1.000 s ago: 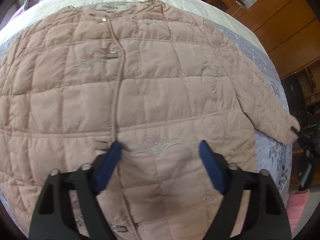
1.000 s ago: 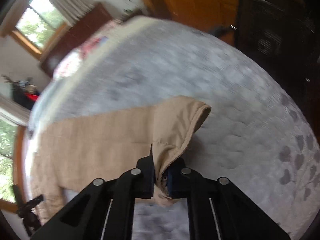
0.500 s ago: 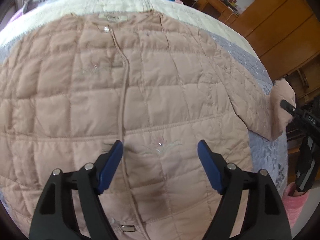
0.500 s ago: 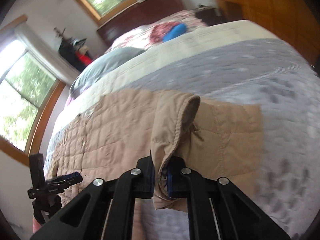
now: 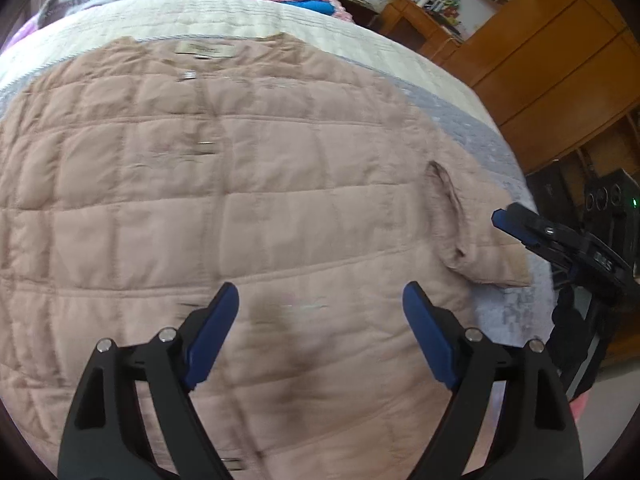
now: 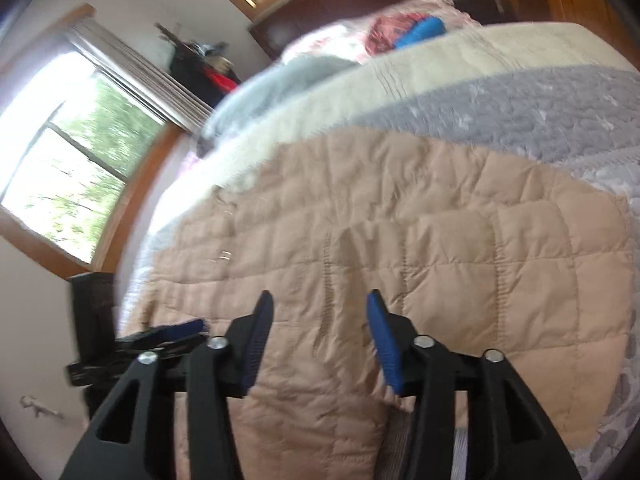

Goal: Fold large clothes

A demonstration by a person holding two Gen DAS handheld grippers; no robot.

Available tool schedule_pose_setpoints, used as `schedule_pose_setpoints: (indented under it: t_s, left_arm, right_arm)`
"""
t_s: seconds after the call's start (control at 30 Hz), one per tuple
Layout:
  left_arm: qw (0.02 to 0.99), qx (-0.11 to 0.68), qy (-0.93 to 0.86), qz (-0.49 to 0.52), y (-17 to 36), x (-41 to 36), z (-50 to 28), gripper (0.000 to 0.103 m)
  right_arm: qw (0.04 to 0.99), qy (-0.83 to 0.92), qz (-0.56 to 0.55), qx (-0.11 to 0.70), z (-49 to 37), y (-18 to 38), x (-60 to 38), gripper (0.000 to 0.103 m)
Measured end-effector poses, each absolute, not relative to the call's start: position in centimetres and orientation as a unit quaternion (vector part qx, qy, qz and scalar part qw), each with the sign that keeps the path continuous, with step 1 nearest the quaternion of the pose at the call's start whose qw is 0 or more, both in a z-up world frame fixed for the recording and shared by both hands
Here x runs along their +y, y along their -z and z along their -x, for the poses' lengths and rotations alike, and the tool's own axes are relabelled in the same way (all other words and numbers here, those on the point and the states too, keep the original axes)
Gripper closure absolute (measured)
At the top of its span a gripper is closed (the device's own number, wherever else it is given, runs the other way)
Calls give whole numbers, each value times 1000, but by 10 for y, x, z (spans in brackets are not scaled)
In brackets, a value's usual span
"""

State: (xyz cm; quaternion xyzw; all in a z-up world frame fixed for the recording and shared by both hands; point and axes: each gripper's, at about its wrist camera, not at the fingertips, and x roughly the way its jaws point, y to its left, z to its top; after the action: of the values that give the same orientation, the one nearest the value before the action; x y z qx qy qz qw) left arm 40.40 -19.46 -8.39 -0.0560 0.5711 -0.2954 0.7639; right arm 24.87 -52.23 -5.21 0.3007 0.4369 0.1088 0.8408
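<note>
A pink quilted coat [image 5: 224, 200] lies on the bed [image 5: 472, 132], its sleeve [image 5: 460, 232] folded inward. Both grippers' fingers have just been opening, empty: left gripper [image 5: 320, 316], right gripper [image 6: 318, 322].

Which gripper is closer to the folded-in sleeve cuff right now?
Right. The right gripper is open just beside the sleeve cuff; the left gripper hovers open over the jacket's lower front, farther away.

Daylit bedroom: wood-framed windows [image 6: 92, 176] with greenery outside, white walls, wooden wardrobe [image 5: 560, 40], bed [image 5: 280, 16] under cream-and-grey quilt.
</note>
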Motion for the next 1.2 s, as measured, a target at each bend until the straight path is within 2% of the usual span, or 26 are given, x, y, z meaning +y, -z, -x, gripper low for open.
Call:
schedule_pose_setpoints:
  t_s: [0.27,0.37,0.43,0.5,0.53,0.6,0.63,0.67,0.7,0.73,0.93,1.2]
  left_arm:
    - [737,570,356,64,80,-271,-390,19]
    - [733,568,369,60,81,-302,-387,20]
    - [730,570,372,51,85,-324,-385,25]
    - [728,575,372,35,91,-341,-385,45]
    - [728,577,368,29,94,-349,-386,50]
    - [739,577,348,11,100,-357,-384,68]
    - [748,571,339,4,100,-358,-382,72]
    - [753,565,336,2,98,-357,-380,85]
    - [758,558,338,5,96,-353,-379,93]
    - [760,552,344,14,93,-347,-379,97]
    - [800,489,344,52,48,-283,-379,100]
    - [844,446,289,74,12,-182,-383,100]
  right_arm:
    - [854,183,-266,409,-174,41,-614,53]
    - [838,215,-289,409,-159,55,-640,53]
    - [832,206,-312,410,-157,64,-651,53]
    - [826,206,-319,416,-156,71,-658,53]
    - [825,204,-323,417,-157,74,-659,53]
    - [824,190,-332,419,-159,78,-659,53]
    - [825,186,-333,418,-164,78,-657,53]
    - [826,182,-334,416,-165,79,-655,53]
    - [828,180,-333,414,-166,80,-651,53]
    - [829,179,-333,413,-167,81,-648,53]
    - [837,132,-351,398,-173,75,-637,53]
    - [839,30,-346,418,-203,79,-586,53]
